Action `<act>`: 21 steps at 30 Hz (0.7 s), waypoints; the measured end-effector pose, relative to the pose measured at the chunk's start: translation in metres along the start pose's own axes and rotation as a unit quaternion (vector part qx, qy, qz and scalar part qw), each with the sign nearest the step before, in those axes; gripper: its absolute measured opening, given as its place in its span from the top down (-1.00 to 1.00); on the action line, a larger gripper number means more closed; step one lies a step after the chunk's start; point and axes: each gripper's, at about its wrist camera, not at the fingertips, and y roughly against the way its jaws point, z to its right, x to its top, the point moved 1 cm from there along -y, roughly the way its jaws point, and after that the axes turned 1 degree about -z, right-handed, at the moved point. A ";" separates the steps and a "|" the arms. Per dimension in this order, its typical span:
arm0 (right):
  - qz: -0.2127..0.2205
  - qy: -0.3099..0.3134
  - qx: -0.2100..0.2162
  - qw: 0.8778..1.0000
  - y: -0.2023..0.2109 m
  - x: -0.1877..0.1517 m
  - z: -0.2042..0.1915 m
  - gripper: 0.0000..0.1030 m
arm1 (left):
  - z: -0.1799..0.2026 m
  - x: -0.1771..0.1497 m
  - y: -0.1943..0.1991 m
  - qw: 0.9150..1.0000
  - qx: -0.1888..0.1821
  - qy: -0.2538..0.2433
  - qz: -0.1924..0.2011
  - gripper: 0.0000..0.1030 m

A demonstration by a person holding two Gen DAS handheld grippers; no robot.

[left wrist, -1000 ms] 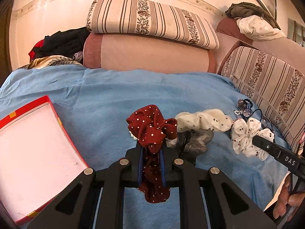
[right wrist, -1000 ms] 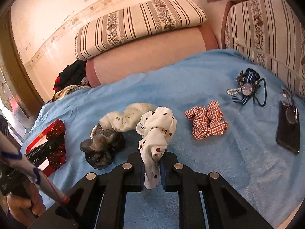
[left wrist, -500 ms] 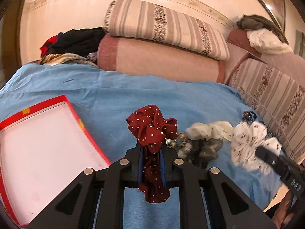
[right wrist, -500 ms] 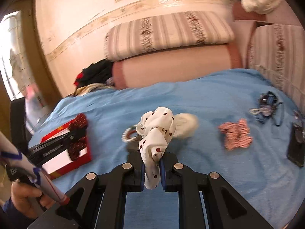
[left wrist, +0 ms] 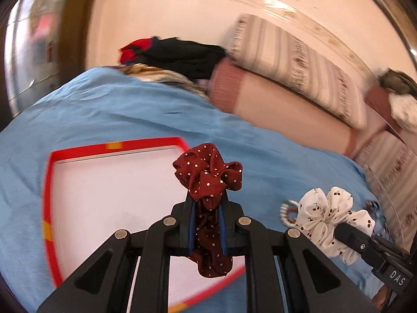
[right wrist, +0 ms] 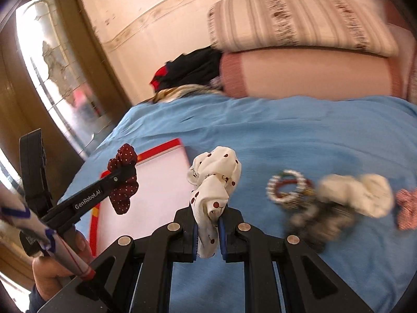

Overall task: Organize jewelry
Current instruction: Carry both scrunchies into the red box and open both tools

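My left gripper [left wrist: 207,203] is shut on a dark red dotted scrunchie [left wrist: 208,174] and holds it above the right part of a red-rimmed white tray [left wrist: 104,187] on the blue bedspread. My right gripper [right wrist: 208,216] is shut on a white cherry-print scrunchie [right wrist: 213,177], held just right of the tray [right wrist: 156,187]. The left gripper with the red scrunchie [right wrist: 123,180] shows over the tray in the right wrist view. The white scrunchie [left wrist: 328,214] shows at the right in the left wrist view.
A pearl bracelet [right wrist: 286,185], a cream scrunchie [right wrist: 357,193], a dark scrunchie [right wrist: 318,219] and a red checked scrunchie [right wrist: 408,208] lie on the bedspread to the right. Striped cushions [right wrist: 299,23] and a pile of clothes [right wrist: 190,70] line the back.
Both grippers have swung left toward the tray, each carrying its scrunchie. The red scrunchie is now over the tray; the pile on the bed has slid to the right of view.
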 end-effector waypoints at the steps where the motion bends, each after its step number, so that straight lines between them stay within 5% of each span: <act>1: -0.005 0.003 0.005 1.000 -0.007 0.003 -0.006 0.74 | -0.008 0.002 -0.001 1.000 0.005 0.008 -0.001 0.73; 12: -0.057 0.036 0.061 0.996 -0.101 0.036 -0.078 0.74 | -0.112 0.017 -0.031 0.991 0.078 0.109 -0.025 0.73; 21: -0.091 0.035 0.078 0.992 -0.179 0.042 -0.104 0.74 | -0.148 0.014 -0.052 0.983 0.115 0.133 -0.046 0.72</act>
